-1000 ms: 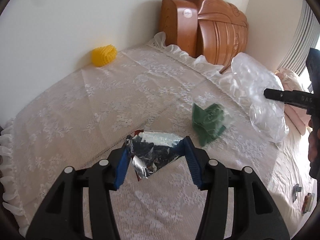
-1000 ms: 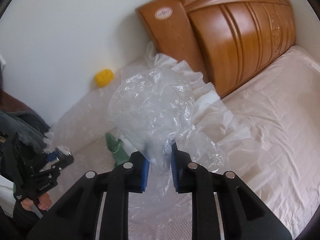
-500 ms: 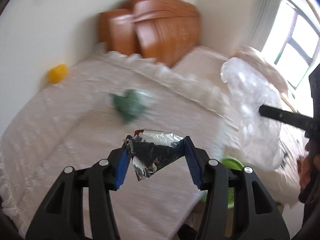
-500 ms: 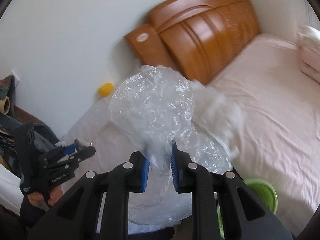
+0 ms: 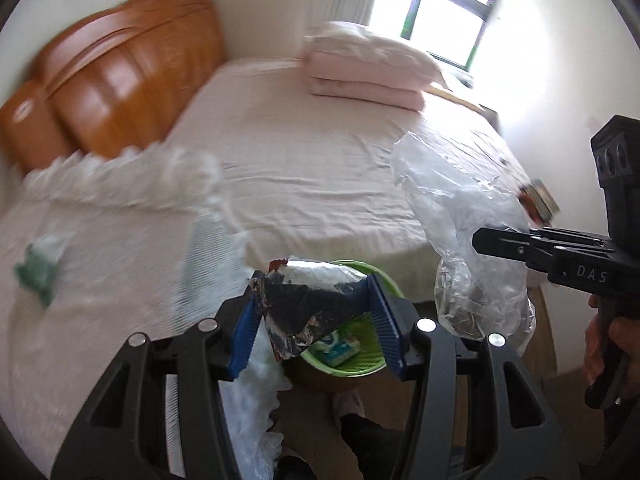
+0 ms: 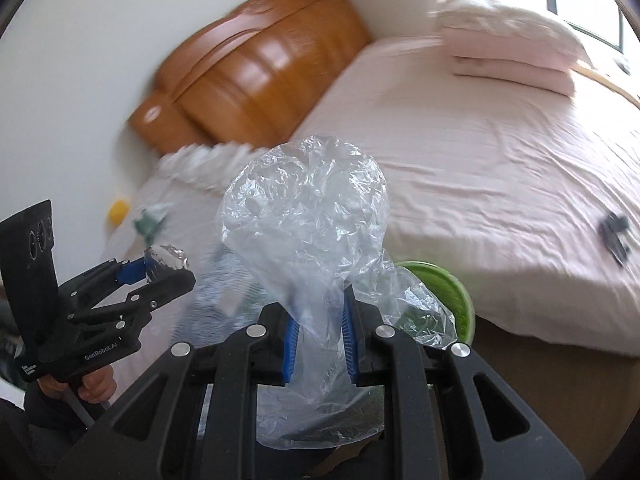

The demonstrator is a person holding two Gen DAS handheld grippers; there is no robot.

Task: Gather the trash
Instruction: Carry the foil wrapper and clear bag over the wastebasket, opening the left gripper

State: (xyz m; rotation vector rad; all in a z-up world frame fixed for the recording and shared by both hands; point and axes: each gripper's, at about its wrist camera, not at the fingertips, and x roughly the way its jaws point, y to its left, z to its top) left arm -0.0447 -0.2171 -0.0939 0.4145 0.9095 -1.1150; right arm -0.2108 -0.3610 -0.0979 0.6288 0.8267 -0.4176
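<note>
My left gripper (image 5: 316,320) is shut on a crumpled silver foil wrapper (image 5: 308,308) and holds it just above a green trash bin (image 5: 360,360) on the floor between the lace-covered table and the bed. My right gripper (image 6: 319,336) is shut on a clear plastic bag (image 6: 308,220), which hangs beside the bin (image 6: 444,284). The bag (image 5: 460,216) and the right gripper (image 5: 480,242) show at the right of the left wrist view. The left gripper (image 6: 172,268) with the foil (image 6: 166,258) shows at the left of the right wrist view. A green wrapper (image 5: 38,276) lies on the table.
A bed with a pink sheet (image 5: 320,152), folded pink bedding (image 5: 368,68) and a wooden headboard (image 5: 112,88) lies behind the bin. A yellow object (image 6: 119,211) sits at the table's far edge by the wall. Small dark items (image 6: 614,234) lie on the bed.
Both grippers have swung right, away from the lace table, to the green bin by the bed. The foil and the plastic bag stay gripped.
</note>
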